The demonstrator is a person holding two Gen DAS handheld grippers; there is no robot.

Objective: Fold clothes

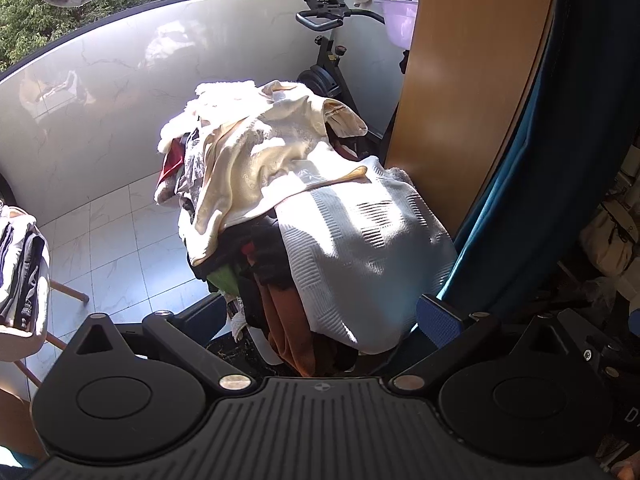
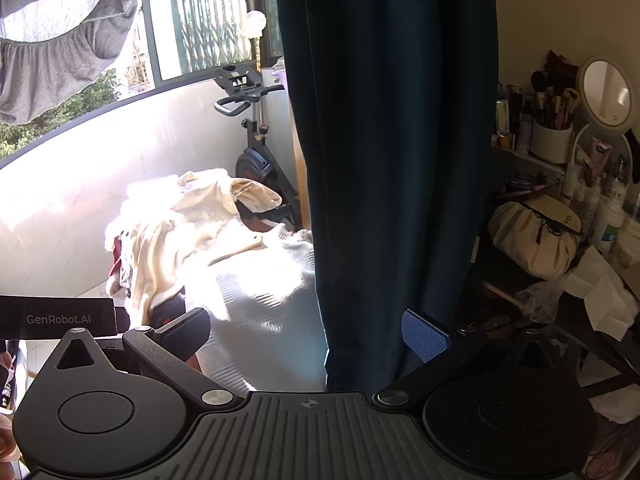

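Left wrist view: both the left gripper (image 1: 320, 320) and right gripper (image 2: 316, 332) gape empty; pinch one edge of the white knit (image 1: 360, 240) just ahead, not the pile (image 1: 256, 168) beyond.

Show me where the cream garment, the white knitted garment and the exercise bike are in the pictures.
cream garment (image 1: 256, 160): left wrist view, its sunlit middle.
white knitted garment (image 1: 360, 248): left wrist view, its ribbed front.
exercise bike (image 2: 240, 98): right wrist view, its handlebar.
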